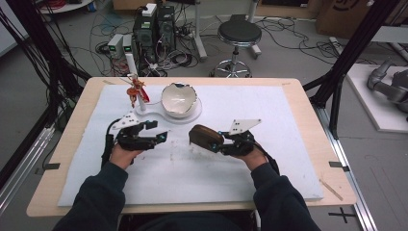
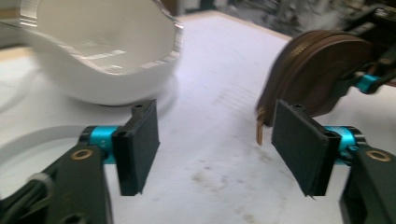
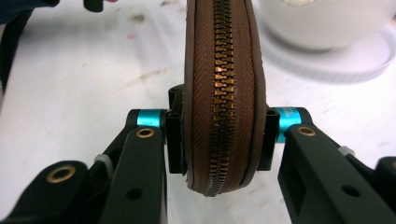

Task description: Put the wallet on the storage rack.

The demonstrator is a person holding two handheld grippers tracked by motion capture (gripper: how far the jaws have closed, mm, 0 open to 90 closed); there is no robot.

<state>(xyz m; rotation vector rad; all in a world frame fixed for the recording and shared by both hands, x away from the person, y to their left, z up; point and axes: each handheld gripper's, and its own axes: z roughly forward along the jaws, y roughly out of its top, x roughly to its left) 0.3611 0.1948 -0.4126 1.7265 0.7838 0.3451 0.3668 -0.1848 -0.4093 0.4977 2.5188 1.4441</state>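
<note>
From above, the right gripper [image 1: 222,141] is pinching a brown zippered pouch [image 1: 206,137] over the white mat [image 1: 269,163]; the left gripper [image 1: 161,133] is standing spread beside it, near the white bowl [image 1: 178,99].

Along the left gripper [image 2: 215,142], nothing is lying between the jaws.

Along the right gripper [image 3: 219,140], the pouch's [image 3: 219,93] brass zipper is running upright between pressing pads.

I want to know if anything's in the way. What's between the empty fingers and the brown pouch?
Nothing: just bare white mat lies between the left gripper and the brown pouch, as the high view shows.
</note>
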